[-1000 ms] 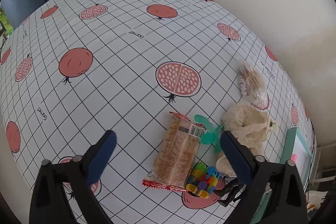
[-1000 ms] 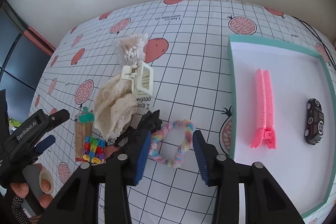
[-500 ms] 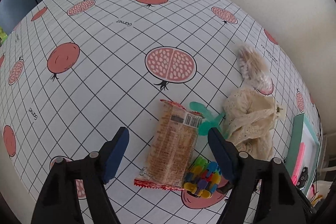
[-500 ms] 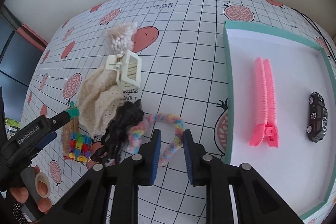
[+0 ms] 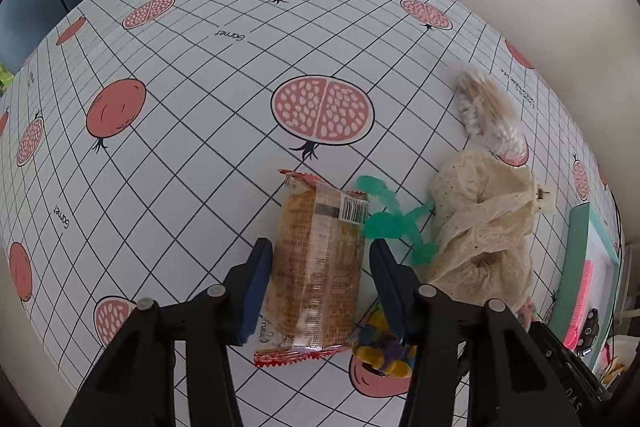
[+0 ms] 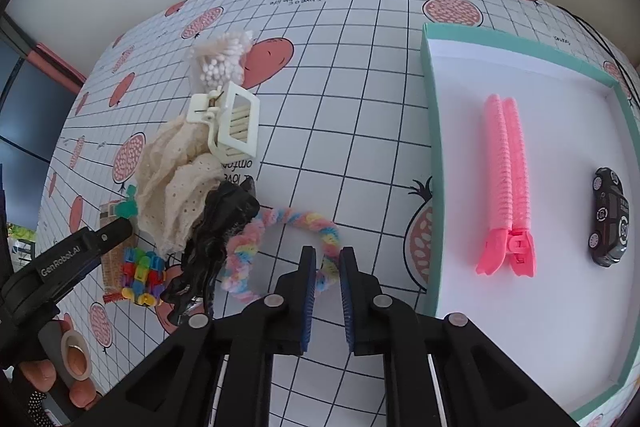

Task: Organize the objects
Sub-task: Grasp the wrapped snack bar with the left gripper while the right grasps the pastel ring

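The right gripper [image 6: 325, 261] is pinched on the pastel rainbow scrunchie [image 6: 280, 247], just left of the teal tray [image 6: 434, 163]. The left gripper [image 5: 320, 259] straddles the cracker packet [image 5: 316, 267], fingers just beside its sides; contact unclear. Farther left of the tray lies the cream lace cloth [image 6: 172, 187].

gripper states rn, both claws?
Left claw: open, straddling the snack packet, not clamped.
Right claw: shut on the rainbow scrunchie.

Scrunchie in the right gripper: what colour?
Pastel rainbow: pink, blue, yellow and green bands on the fuzzy scrunchie, shown best in the right wrist view, pinched by the right gripper.
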Motion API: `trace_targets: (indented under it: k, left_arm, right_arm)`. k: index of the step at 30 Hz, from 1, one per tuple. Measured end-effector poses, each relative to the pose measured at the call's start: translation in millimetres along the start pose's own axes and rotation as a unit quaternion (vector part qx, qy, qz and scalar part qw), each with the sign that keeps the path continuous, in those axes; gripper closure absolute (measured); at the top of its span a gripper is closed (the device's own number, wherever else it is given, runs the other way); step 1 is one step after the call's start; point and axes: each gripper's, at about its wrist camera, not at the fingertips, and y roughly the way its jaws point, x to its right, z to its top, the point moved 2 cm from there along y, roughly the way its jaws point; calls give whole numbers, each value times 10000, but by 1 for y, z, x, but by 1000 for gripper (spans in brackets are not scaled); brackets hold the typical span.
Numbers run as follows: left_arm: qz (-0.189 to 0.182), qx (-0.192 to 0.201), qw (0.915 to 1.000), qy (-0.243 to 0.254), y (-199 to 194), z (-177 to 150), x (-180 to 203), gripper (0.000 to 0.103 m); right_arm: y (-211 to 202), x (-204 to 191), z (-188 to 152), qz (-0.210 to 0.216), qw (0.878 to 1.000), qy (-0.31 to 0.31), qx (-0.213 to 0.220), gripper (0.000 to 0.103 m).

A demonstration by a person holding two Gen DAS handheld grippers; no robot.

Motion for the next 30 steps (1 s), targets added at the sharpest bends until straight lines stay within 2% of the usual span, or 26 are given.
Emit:
trace_targets:
  k: [10, 21, 26, 30]
  left_arm:
    - [-4, -70, 9999, -87, 0, -6, -8, 53]
    - [72, -80, 9999, -52, -1, -12, -9, 53]
    - [101, -73, 9999, -7, 0, -11, -7, 62]
    - [57, -2, 10000, -21, -4, -10, -7, 64]
  right_arm:
    - [6, 2, -3, -8, 9999, 42, -164, 90]
    - [5, -5, -7, -342, 9987, -334, -149, 89]
    - [4, -6, -9, -462, 9979, -444, -119, 94]
    - [-5, -4, -7, -474, 9978, -463, 14, 95]
